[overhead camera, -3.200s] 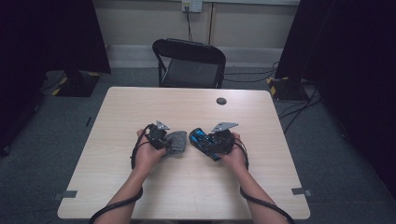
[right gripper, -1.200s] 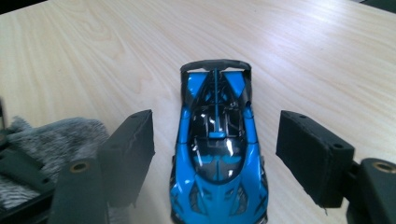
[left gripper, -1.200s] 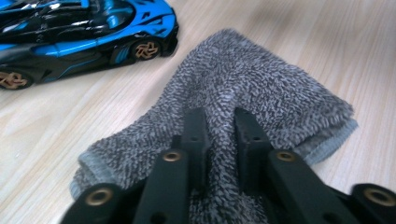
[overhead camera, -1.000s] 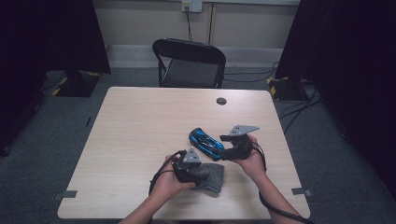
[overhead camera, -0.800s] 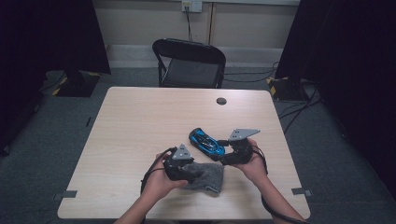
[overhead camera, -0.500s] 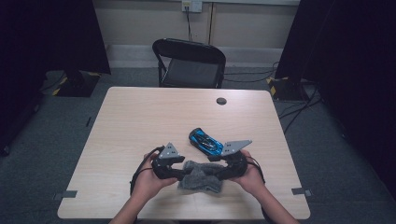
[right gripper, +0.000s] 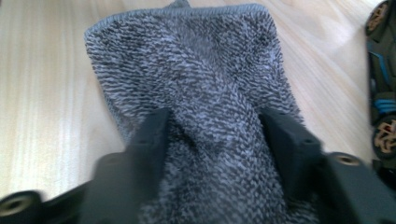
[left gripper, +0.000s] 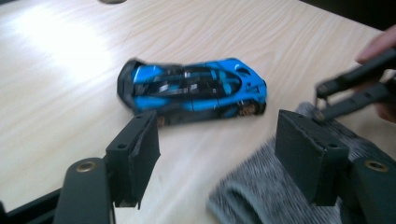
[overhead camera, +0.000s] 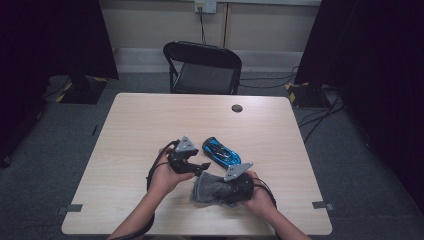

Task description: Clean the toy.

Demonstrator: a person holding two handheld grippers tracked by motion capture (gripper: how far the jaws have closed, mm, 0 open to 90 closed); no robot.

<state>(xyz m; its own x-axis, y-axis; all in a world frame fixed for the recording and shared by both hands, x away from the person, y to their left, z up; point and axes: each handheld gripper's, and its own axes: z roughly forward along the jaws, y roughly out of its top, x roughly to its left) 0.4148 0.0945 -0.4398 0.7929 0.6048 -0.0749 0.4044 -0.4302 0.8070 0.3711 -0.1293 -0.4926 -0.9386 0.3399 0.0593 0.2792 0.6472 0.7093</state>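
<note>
A grey terry cloth (overhead camera: 204,189) lies bunched near the table's front edge. My right gripper (overhead camera: 214,192) has just been closing on it, and in the right gripper view the cloth (right gripper: 187,70) bulges up between the pads, pinched by the gripper (right gripper: 212,135). A blue toy car (overhead camera: 221,153) sits on the wood just behind. My left gripper (overhead camera: 201,168) hovers left of the car; its jaws have just been opening and hold nothing. In the left gripper view the car (left gripper: 194,91) lies beyond the open gripper (left gripper: 217,154), with the cloth (left gripper: 261,196) at lower right.
The pale wooden table (overhead camera: 140,125) carries a small dark round object (overhead camera: 237,108) near its far edge. A black folding chair (overhead camera: 204,67) stands behind the table. The right gripper's jaws (left gripper: 355,91) reach in at the right of the left gripper view.
My left gripper has let go of the cloth and moved up and away toward the car. My right gripper has come down from beside the car onto the cloth and closed.
</note>
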